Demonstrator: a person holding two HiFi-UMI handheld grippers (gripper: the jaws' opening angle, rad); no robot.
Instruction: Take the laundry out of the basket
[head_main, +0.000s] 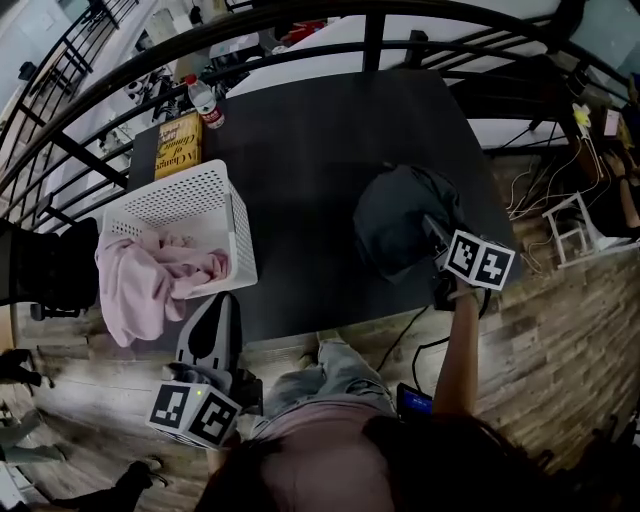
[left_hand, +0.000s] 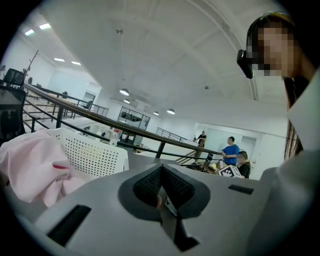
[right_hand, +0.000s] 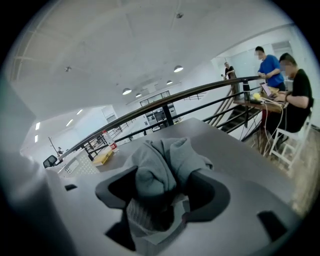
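Note:
A white perforated basket (head_main: 240, 235) stands at the left of the dark table (head_main: 310, 150). A pink garment (head_main: 150, 275) spills over its near rim and hangs down the front. My left gripper (head_main: 222, 302) is just in front of the basket, off the table's near edge, shut with nothing held. In the left gripper view the pink garment (left_hand: 30, 165) and the basket (left_hand: 95, 155) lie to the left of the left gripper (left_hand: 161, 172). A dark grey garment (head_main: 395, 225) lies bunched on the table's right side. My right gripper (head_main: 432, 232) is at its near right edge, open. A fold of the grey garment (right_hand: 160, 162) bulges between the right gripper (right_hand: 161, 175) jaws.
A yellow book (head_main: 178, 145) and a plastic bottle (head_main: 207, 103) sit at the table's far left corner. A black railing (head_main: 372, 30) curves behind the table. A black chair (head_main: 50, 265) stands left of the basket, a white stool (head_main: 575, 230) to the right. People (right_hand: 295, 95) sit at a desk beyond.

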